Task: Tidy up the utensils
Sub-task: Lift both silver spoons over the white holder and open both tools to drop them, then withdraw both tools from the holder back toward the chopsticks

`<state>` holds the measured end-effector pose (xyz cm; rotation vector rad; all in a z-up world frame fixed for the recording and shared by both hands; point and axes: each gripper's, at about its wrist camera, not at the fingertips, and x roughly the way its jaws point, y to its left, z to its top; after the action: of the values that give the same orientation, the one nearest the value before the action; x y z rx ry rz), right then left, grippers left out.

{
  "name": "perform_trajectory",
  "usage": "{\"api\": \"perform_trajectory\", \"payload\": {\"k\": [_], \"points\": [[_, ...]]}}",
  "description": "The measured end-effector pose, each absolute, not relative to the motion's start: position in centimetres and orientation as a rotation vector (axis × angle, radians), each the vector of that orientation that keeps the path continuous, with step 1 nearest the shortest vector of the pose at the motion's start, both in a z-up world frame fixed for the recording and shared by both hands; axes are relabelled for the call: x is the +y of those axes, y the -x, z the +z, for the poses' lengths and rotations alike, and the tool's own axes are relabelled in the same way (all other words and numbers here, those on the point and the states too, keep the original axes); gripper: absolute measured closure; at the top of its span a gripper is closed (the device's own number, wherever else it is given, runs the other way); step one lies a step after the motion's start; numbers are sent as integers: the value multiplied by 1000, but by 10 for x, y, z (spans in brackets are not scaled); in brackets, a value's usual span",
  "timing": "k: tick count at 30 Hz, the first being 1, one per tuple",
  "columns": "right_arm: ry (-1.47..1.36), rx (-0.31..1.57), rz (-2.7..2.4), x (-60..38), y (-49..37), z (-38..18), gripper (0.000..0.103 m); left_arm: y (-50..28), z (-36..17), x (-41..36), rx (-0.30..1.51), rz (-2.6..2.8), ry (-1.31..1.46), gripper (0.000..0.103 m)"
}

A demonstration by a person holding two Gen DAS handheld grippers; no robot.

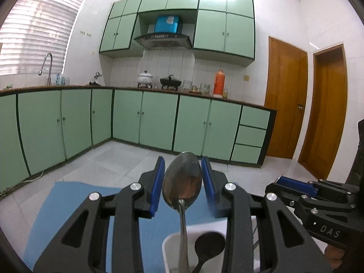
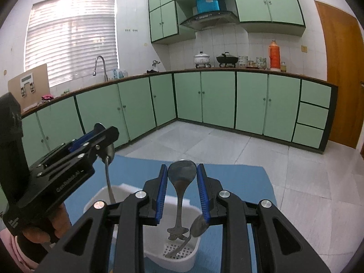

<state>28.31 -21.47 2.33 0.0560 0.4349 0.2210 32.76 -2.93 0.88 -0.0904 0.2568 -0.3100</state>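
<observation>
My left gripper (image 1: 182, 160) is shut on the bowl of a metal spoon (image 1: 182, 182), which stands upright. Its handle reaches down into a white utensil caddy (image 1: 169, 241), where a dark spoon (image 1: 209, 242) lies. In the right wrist view my right gripper (image 2: 182, 166) is shut on the bowl of a second metal spoon (image 2: 182, 175). That spoon's shaped handle end hangs over the caddy (image 2: 190, 261), beside another spoon (image 2: 199, 224) leaning inside. The left gripper (image 2: 105, 134) is at the left of that view with its spoon (image 2: 107, 173) dipping into the caddy. The right gripper (image 1: 281, 181) is at the right edge of the left wrist view.
The caddy stands on a blue mat (image 2: 241, 182) on a table. A hand (image 2: 38, 234) holds the left gripper's grip. Beyond lie a tiled floor (image 2: 227, 143), green base cabinets (image 1: 157, 118) and a wooden door (image 1: 286, 95).
</observation>
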Motion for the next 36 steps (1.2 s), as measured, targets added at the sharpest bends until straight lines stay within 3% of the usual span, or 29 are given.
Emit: {"api": "perform_trajectory", "payload": {"k": [7,9,12,18,20,26,36], "points": [[-28,474,227,-210,-280,9,76,-322,-6,-27,308,-305,82,68],[-25,463,226,-210,-275,9,76,-321,-5,-25,314,-299,85,53],[-20,439,216,-212,-266,15,75,-315,-2,-22,306,-298,86,48],[-35,381,175,-225,-245,31,51,-289,9,-14,260,-282,73,18],[-33,361,153,-230,-231,33,40,-278,13,-10,249,-281,75,14],[-36,348,113,-238,-197,31,19,-240,17,4,242,-272,98,7],[-57,394,76,-248,-138,4,12,-172,-5,21,324,-255,107,5]]}}
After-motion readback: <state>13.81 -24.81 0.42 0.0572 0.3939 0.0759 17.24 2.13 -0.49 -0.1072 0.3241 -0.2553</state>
